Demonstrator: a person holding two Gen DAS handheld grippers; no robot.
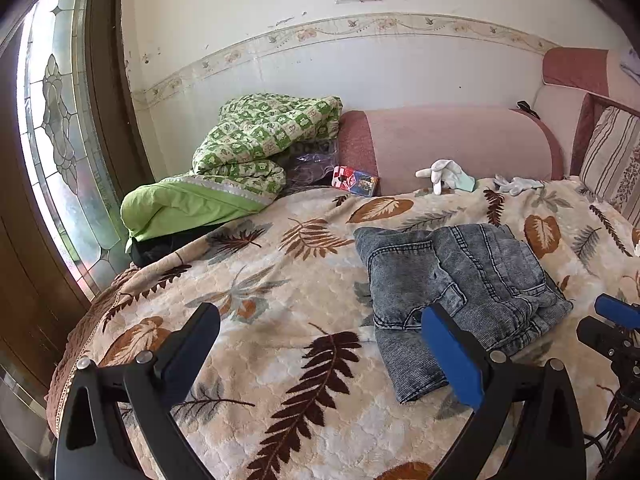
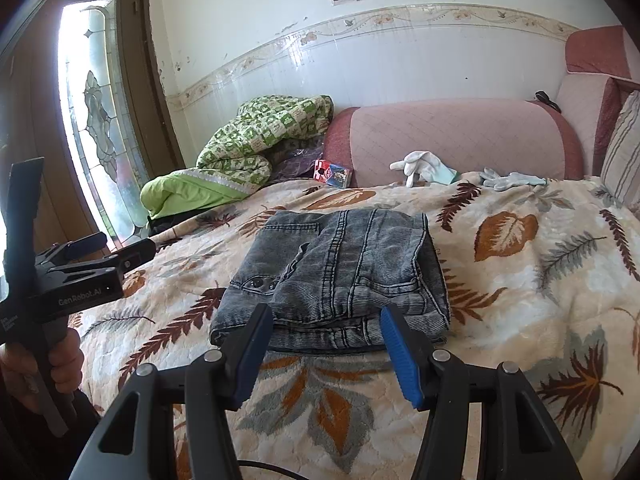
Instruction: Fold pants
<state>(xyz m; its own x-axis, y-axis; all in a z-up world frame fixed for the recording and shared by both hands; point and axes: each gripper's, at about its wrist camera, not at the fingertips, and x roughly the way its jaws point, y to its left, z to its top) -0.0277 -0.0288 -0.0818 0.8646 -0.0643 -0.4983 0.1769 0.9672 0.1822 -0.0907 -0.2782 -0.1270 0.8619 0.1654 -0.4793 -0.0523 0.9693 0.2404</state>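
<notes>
Grey denim pants [image 1: 460, 284] [image 2: 340, 276] lie folded into a compact stack on the leaf-patterned blanket [image 1: 280, 280] [image 2: 520, 280]. My left gripper [image 1: 320, 320] hovers open over the blanket, left of the pants, with nothing between its blue pads. My right gripper [image 2: 324, 320] stands open just in front of the stack's near edge, jaws apart and not touching the denim. In the right wrist view the left gripper [image 2: 116, 246] shows at the left edge, held by a hand [image 2: 60, 364]. The right gripper's blue fingertip [image 1: 616, 310] peeks in at the right edge of the left wrist view.
A green patterned quilt [image 1: 256, 140] [image 2: 260, 136] is heaped at the back left by a stained-glass door [image 1: 60, 120]. A pink padded backrest [image 1: 452, 140] [image 2: 452, 136] lines the wall. White gloves [image 1: 444, 176] [image 2: 424, 168] and a small red box [image 1: 356, 180] lie near it.
</notes>
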